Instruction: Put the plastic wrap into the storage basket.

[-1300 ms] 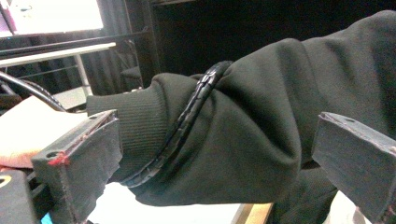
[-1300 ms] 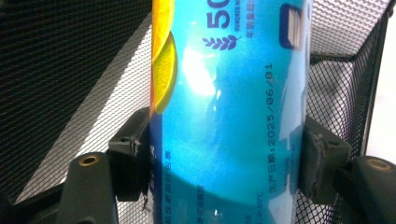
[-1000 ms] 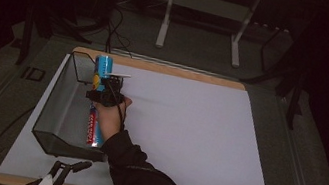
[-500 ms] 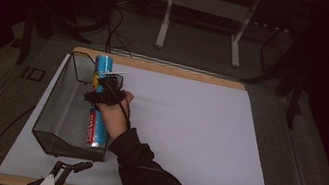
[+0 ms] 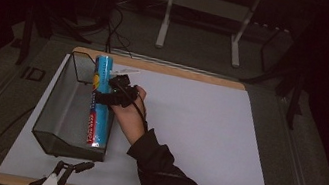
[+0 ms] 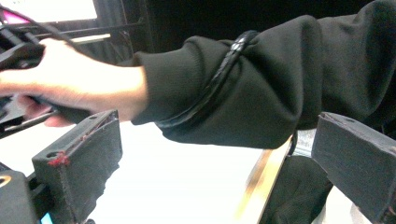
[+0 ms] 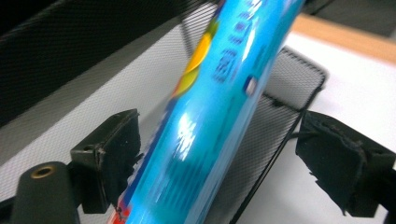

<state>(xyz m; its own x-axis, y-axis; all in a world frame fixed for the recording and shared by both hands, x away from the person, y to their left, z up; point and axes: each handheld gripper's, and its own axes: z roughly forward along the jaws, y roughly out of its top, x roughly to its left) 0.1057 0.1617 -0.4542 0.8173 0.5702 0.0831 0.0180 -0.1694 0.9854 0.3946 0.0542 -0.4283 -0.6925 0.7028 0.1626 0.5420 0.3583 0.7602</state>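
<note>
Lying along the near wall of the dark wire-mesh tray at the left of the high view, the long blue cylindrical tube with a red end and printed label looks already delivered: one end rests at the tray's front corner, the other pokes out past its far rim. To my eye the placing is done and what remains is only for the hand to back off. The right gripper sits over the tube's upper half, its jaws having just been opening; in the right gripper view the tube runs diagonally between the two black pads, close to the left one, with a clear gap to the right one, so nothing is clamped. The left gripper waits at the bottom edge of the white tabletop, jaws wide apart and empty, well away from the tube.
</note>
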